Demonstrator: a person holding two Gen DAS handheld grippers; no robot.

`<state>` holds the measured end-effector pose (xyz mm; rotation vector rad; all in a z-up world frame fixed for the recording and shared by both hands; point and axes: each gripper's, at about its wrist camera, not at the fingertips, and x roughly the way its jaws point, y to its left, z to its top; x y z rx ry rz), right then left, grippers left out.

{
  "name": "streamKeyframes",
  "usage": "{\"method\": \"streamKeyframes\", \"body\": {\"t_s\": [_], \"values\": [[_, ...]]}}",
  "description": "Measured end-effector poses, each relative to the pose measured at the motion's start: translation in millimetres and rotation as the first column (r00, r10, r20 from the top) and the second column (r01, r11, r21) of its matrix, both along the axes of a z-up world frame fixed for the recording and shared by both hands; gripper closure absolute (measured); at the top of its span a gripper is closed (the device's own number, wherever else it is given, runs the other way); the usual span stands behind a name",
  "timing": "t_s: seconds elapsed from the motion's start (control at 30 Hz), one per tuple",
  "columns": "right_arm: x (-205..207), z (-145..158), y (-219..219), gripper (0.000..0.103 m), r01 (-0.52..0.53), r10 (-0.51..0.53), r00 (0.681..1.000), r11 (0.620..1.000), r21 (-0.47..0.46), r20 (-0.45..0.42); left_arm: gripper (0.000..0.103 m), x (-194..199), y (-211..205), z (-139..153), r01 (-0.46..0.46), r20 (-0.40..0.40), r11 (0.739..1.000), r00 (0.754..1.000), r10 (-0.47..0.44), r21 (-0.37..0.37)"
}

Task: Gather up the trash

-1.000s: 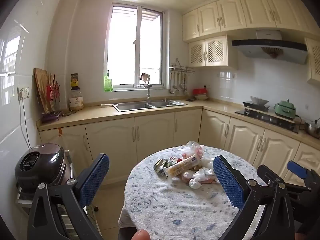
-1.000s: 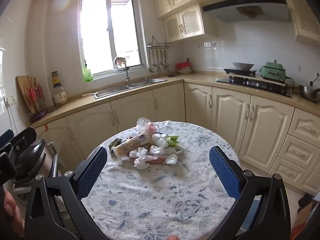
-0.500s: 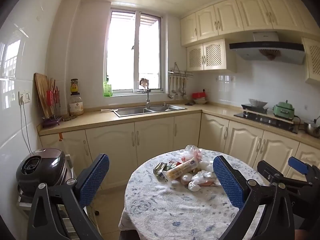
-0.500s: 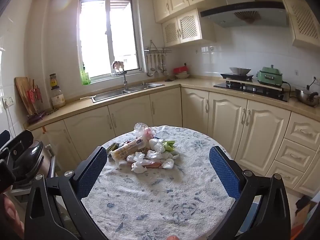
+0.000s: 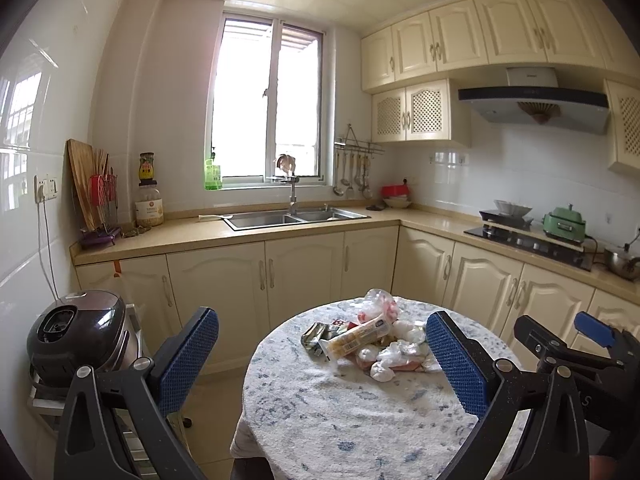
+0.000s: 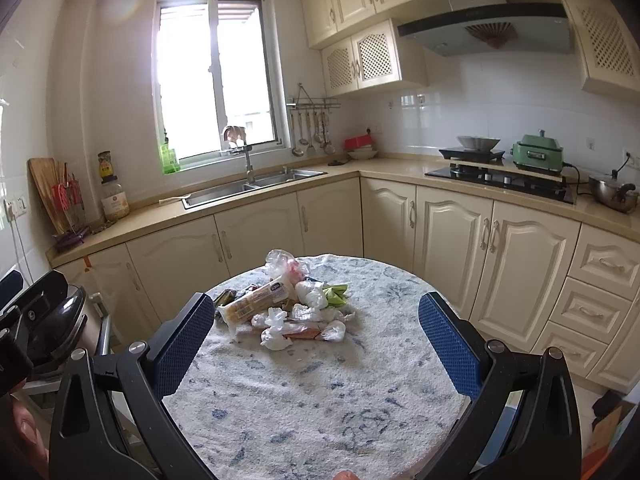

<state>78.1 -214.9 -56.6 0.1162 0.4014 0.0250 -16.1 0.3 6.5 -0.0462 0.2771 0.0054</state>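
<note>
A pile of trash [image 5: 368, 340] [image 6: 286, 306] lies on the far half of a round table with a blue-patterned white cloth [image 5: 340, 420] [image 6: 320, 392]. It holds a long yellow snack wrapper [image 6: 256, 304], crumpled white tissues [image 6: 276, 334], a clear plastic bag [image 6: 284, 266] and green wrappers [image 6: 336, 294]. My left gripper [image 5: 320, 356] hangs open, well back from the pile and left of the table's middle. My right gripper [image 6: 316, 340] is open too, above the table's near side. Both hold nothing. The right gripper's blue-tipped body [image 5: 576, 344] shows in the left wrist view.
Cream cabinets and an L-shaped counter [image 6: 400, 168] with a sink [image 6: 248, 188] and stove [image 6: 500, 178] wrap the room behind the table. A dark rice cooker [image 5: 76, 332] sits on a low rack left of the table. A person's hand [image 6: 24, 428] is at the lower left.
Both grippers have drawn back and tilted up a little, so the table and pile sit lower and smaller in view. Both stay open; the trash has not moved.
</note>
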Motion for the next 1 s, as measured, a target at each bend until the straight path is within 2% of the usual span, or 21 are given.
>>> {"method": "streamKeyframes", "body": {"t_s": [0.3, 0.57, 0.77, 1.0], "values": [[1, 2, 2, 0.000, -0.004, 0.004, 1.000, 1.000, -0.014, 0.009, 0.001, -1, -2, -7, 0.018, 0.006, 1.000, 1.000, -0.018, -0.003], [9, 2, 1, 0.000, -0.006, 0.006, 1.000, 1.000, -0.028, 0.011, 0.001, 7, 6, -8, 0.034, -0.004, 0.998, 0.999, -0.034, -0.049], [19, -2, -1, 0.000, -0.010, 0.010, 1.000, 0.999, -0.039, 0.003, 0.001, 18, 6, -10, 0.036, -0.010, 0.998, 0.999, -0.036, -0.051], [40, -17, -3, 0.000, -0.022, 0.020, 0.999, 0.998, -0.063, -0.035, 0.001, 50, 0, -31, 0.057, -0.072, 0.997, 0.996, -0.060, -0.048]]}}
